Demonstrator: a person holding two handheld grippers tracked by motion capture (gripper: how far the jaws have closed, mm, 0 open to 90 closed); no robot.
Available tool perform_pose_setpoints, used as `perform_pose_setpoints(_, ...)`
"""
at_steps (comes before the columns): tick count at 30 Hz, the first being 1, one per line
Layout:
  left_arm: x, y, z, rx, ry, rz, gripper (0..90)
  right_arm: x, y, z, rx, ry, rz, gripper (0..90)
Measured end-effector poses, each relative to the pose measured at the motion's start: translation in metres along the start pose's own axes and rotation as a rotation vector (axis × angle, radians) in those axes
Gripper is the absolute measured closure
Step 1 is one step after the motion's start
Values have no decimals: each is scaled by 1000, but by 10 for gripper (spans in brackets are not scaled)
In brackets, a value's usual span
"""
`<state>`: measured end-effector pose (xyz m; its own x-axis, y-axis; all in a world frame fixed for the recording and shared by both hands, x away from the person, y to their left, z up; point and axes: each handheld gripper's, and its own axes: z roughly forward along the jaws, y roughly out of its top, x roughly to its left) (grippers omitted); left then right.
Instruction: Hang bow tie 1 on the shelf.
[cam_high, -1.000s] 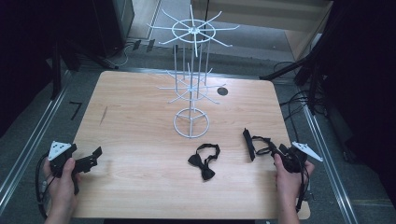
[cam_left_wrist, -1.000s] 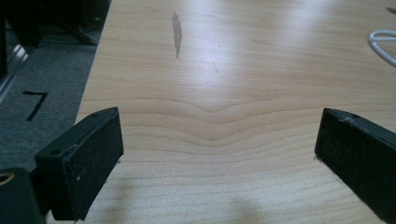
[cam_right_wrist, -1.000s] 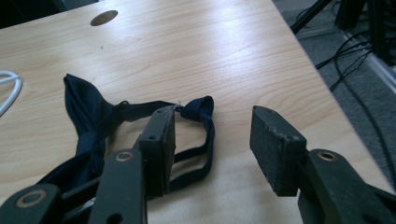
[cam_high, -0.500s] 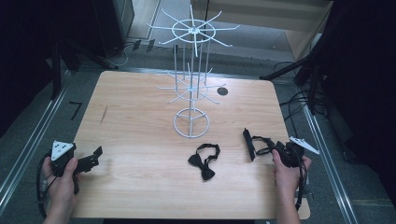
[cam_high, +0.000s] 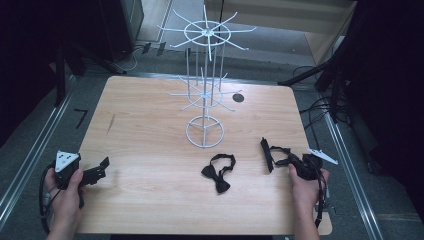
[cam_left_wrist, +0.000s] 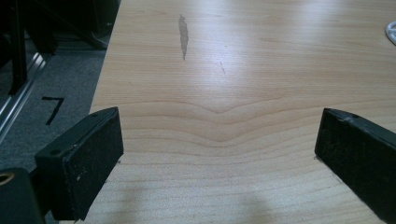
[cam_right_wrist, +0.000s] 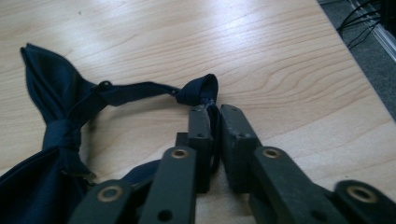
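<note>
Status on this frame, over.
Left gripper open over table. Right gripper just closed on bow tie strap. Second bow tie loose beside it, nothing blocking.

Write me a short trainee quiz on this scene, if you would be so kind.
1. True or false: the left gripper holds a bow tie.
2. What does the right gripper pinch? A) a spoon B) a bow tie's strap C) a sock
3. How many bow ties lie on the table?
Key: 1 false, its jaws stand open over bare wood. 2 B, the jaws have just closed on the strap. 3 two: the middle bow tie and the right bow tie.
</note>
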<state>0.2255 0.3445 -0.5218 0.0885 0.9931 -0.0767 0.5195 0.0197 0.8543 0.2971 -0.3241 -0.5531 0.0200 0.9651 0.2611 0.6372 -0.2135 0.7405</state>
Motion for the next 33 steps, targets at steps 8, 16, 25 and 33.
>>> perform_pose_setpoints(8,0,0,0,2,-6,-4,14,6,2,-6,-48,28,-37,900)
perform_pose_setpoints(16,0,0,0,1,-3,-1,14,21,10,-24,-165,43,-97,900)
perform_pose_setpoints(25,1,0,0,-1,-5,-8,14,43,18,-46,-249,84,-160,900)
perform_pose_setpoints(33,1,0,-1,-2,-5,-9,14,63,22,-60,-292,132,-205,900)
